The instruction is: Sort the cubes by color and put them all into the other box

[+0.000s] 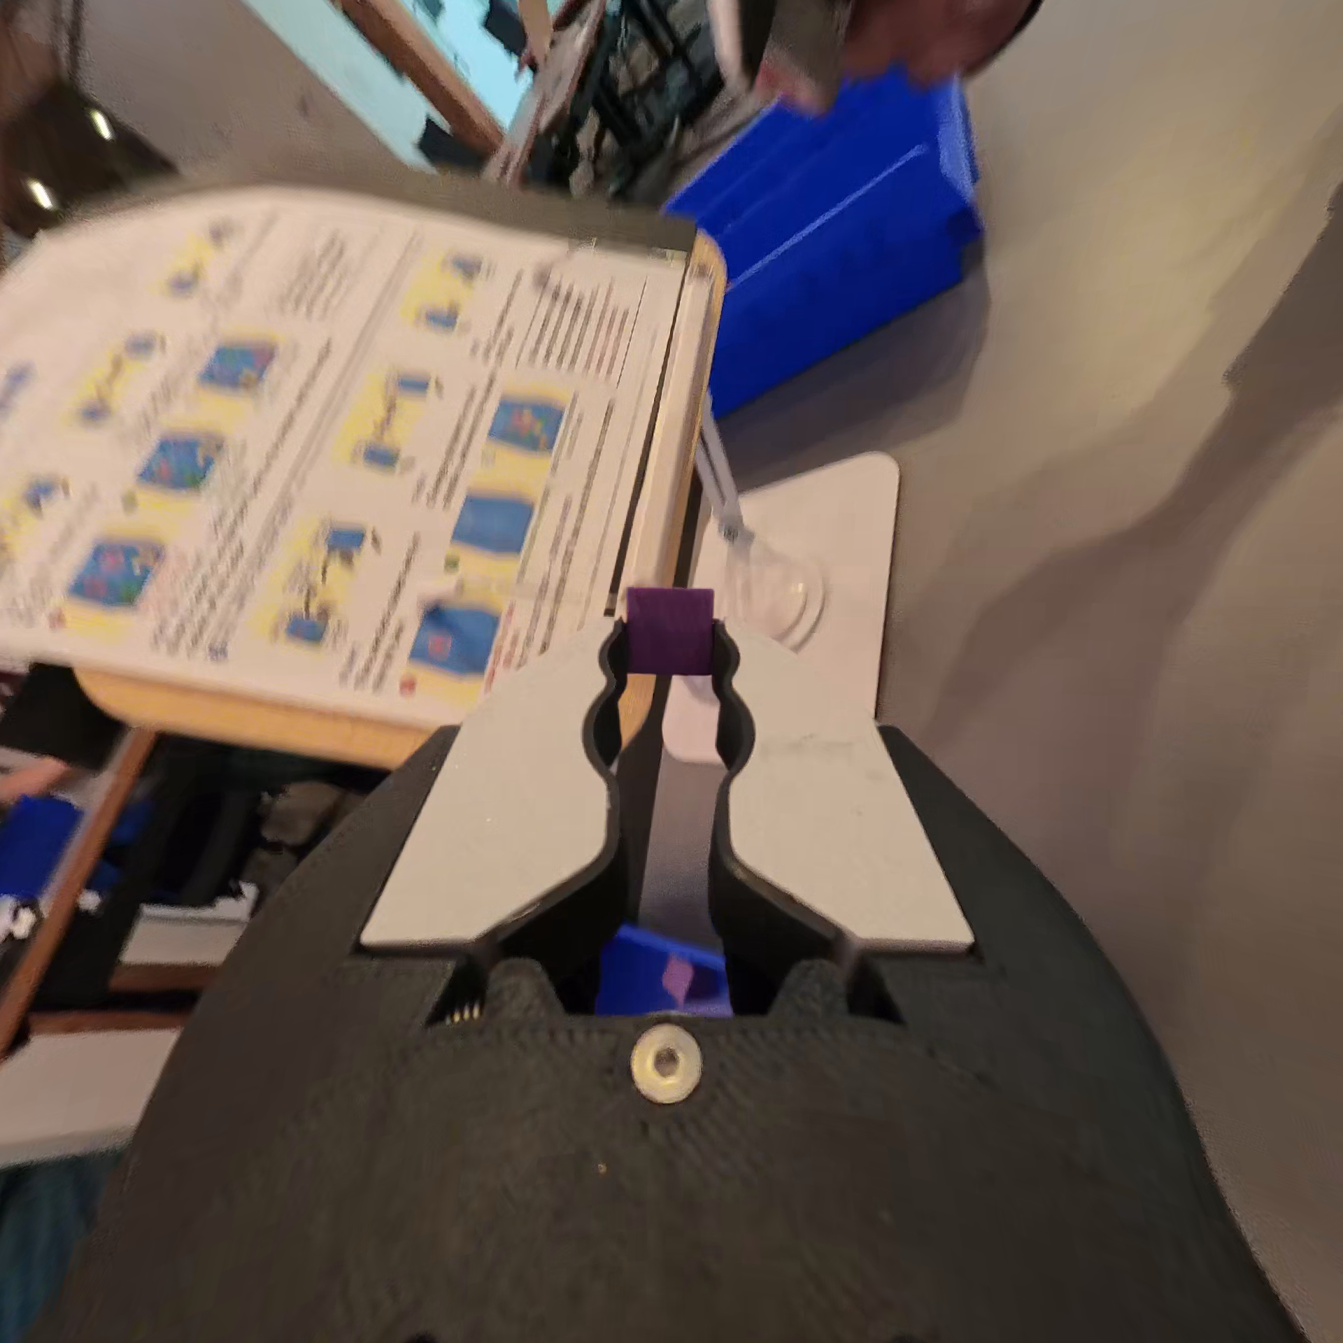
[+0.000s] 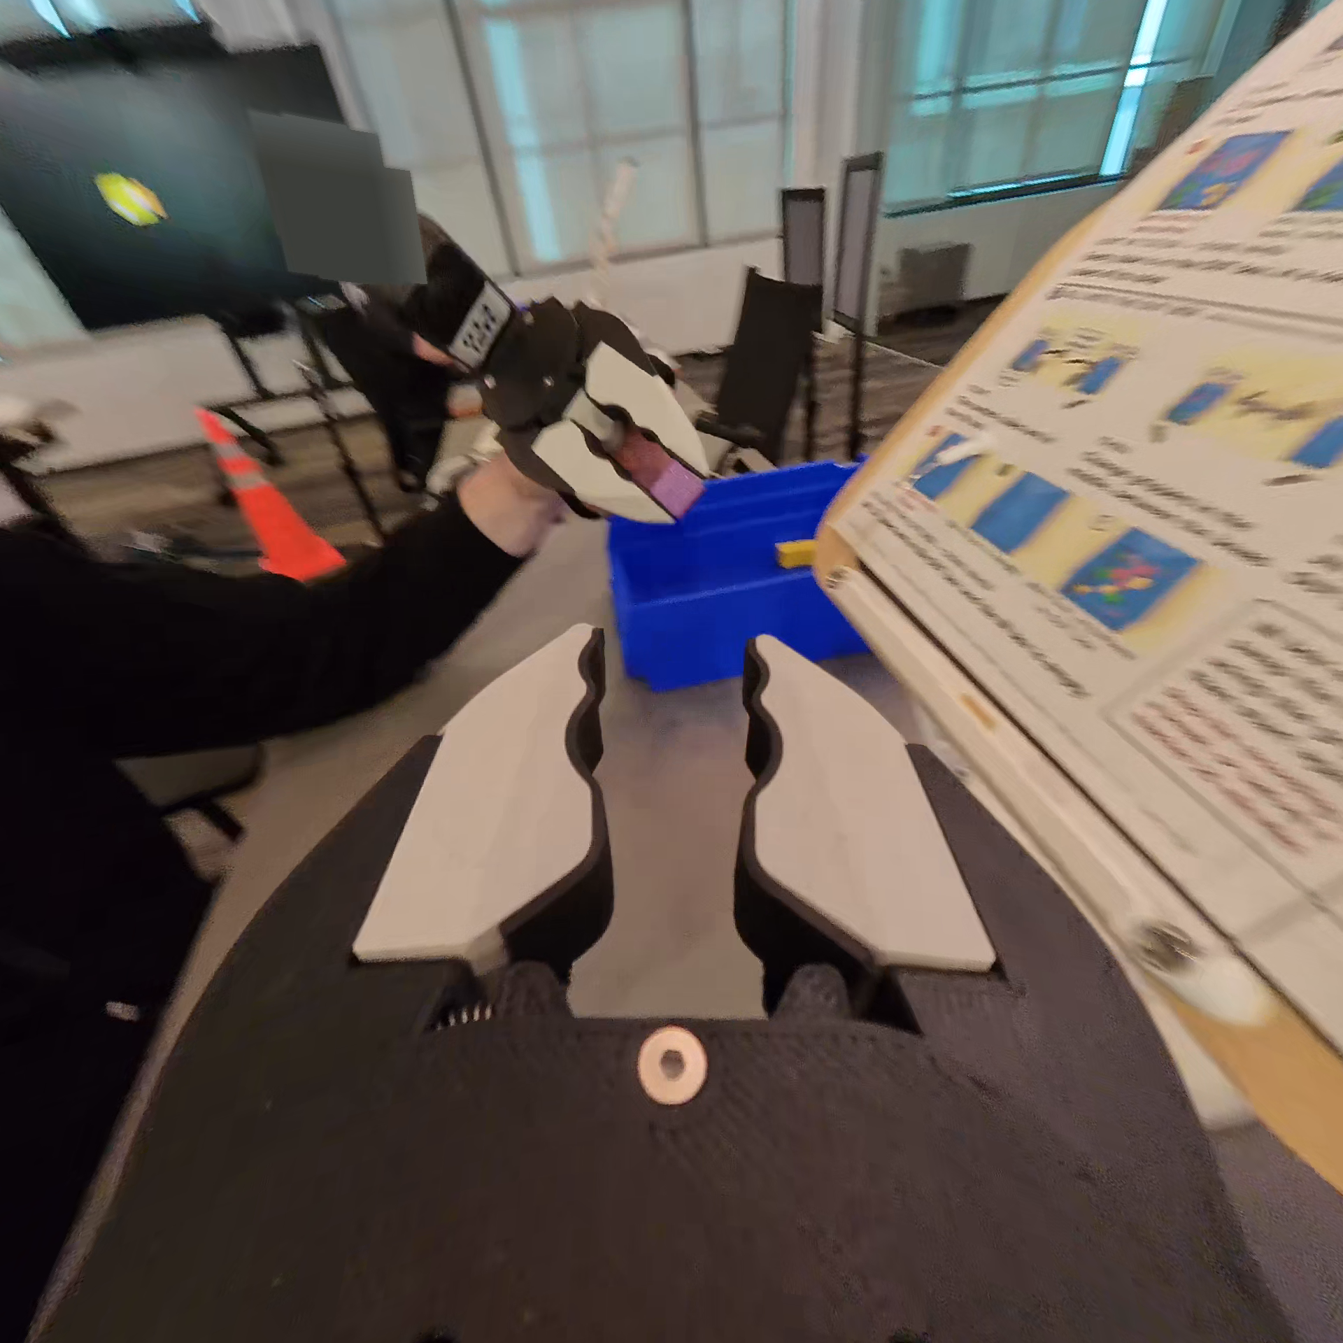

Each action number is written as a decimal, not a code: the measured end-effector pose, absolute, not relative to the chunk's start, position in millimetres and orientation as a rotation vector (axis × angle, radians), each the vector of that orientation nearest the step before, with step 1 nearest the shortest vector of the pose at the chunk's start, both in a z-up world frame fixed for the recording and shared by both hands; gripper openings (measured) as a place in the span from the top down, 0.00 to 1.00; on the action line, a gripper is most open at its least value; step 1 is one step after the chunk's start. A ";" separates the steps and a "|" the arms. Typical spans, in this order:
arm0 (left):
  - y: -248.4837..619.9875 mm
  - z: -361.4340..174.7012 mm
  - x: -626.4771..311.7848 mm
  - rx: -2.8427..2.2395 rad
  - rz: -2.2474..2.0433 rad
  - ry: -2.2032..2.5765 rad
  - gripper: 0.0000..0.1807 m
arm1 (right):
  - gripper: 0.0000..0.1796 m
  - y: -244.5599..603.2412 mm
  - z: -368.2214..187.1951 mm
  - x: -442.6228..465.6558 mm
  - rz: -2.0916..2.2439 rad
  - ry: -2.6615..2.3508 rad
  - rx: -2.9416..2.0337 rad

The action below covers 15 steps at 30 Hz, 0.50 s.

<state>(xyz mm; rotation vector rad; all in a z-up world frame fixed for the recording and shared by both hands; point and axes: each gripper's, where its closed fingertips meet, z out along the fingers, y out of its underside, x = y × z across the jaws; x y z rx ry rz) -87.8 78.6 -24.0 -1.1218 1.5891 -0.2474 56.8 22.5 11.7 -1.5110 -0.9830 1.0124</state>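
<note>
Left gripper [image 1: 670, 639]: fingers closed on a purple cube [image 1: 668, 631], pinched at the very tips so that the cube's far face stands proud, which judged from the grip leaves it free to drop cleanly on release. In the right wrist view the same gripper [image 2: 654, 483] is raised, tips tilted down, above the near left corner of a blue box [image 2: 698, 618] on the grey worktop [image 2: 654, 799]; it appears placed for delivery. A yellow piece [image 2: 796, 554] already lies inside that box.

Right gripper [image 2: 672, 698]: fingers wide apart, empty, low over the worktop, near the box.

An instruction board [image 2: 1090, 581] stands tilted at right, partly hiding the box.
</note>
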 end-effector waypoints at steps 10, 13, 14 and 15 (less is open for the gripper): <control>-5.6 11.5 4.9 -0.707 -0.355 1.542 0.88 | 0.75 -12.6 13.9 14.4 1.654 -0.994 -1.329; -20.5 21.2 15.1 -0.630 -0.387 1.519 0.88 | 0.75 -23.6 24.3 16.1 1.780 -0.998 -1.220; -25.0 23.8 16.9 -0.611 -0.397 1.517 0.88 | 0.75 -24.8 26.3 17.0 1.802 -0.993 -1.201; -28.7 26.2 18.3 -0.594 -0.402 1.515 0.88 | 0.75 -27.4 27.6 17.7 1.828 -1.002 -1.183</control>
